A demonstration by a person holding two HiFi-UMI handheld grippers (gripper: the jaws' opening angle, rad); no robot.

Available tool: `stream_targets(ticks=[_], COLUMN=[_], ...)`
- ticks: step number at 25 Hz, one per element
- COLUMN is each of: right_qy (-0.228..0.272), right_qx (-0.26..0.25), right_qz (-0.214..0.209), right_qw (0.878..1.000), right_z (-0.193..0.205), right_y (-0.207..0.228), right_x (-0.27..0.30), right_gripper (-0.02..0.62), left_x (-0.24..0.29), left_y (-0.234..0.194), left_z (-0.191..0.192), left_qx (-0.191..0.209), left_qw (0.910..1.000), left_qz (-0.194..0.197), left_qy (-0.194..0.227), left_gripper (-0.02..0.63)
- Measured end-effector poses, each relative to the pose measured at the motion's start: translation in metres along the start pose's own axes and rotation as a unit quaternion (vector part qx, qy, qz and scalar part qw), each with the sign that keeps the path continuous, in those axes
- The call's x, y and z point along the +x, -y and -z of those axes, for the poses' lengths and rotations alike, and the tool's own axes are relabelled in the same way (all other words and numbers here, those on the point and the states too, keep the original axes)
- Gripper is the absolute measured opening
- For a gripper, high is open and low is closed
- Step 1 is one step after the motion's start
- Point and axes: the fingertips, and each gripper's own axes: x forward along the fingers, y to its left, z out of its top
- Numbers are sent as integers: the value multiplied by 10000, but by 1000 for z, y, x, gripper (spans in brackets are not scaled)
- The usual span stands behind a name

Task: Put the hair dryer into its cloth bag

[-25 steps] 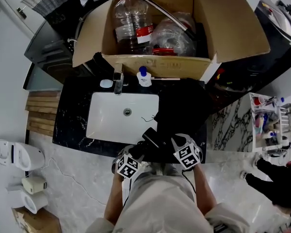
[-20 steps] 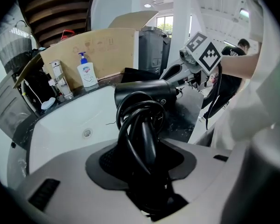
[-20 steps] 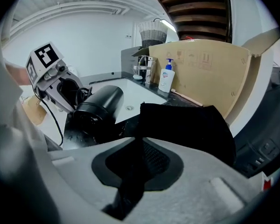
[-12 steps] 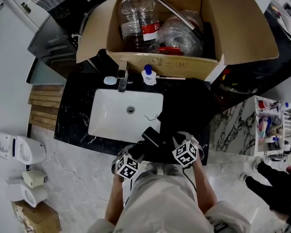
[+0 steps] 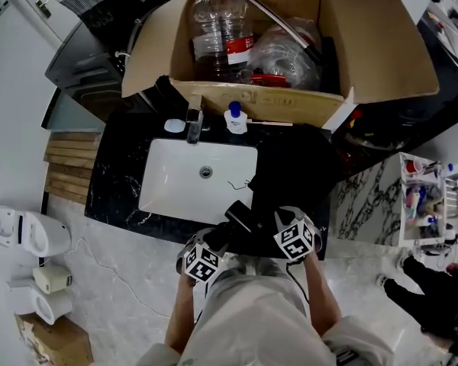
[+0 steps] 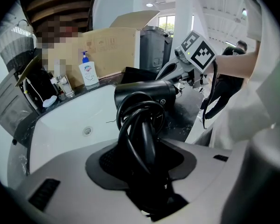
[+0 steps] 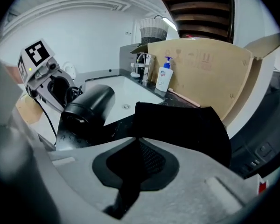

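The black hair dryer hangs over the counter's front edge, beside the sink. My left gripper is shut on its handle and coiled cord, and the barrel points away from me. The black cloth bag lies on the dark counter to the right of the basin. In the right gripper view, an edge of the bag runs down between the jaws of my right gripper, which is shut on it. The hair dryer sits just left of the bag's edge. The two grippers are close together.
The white basin has a faucet and a soap bottle behind it. An open cardboard box holding a big water bottle fills the back. A toilet stands at left and a shelf at right.
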Motion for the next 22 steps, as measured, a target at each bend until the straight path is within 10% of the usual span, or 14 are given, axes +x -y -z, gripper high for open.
stream_targets(ticks=[22], right_qy=[768], right_qx=[361], right_qz=[238], right_qw=[9961], right_z=[-36], right_y=[8], right_x=[-51], right_gripper=[14], left_x=[17], left_y=[29], left_z=[-31], left_qx=[556], left_qw=[9972], left_qz=[497], left_qy=[75], left_gripper=[192])
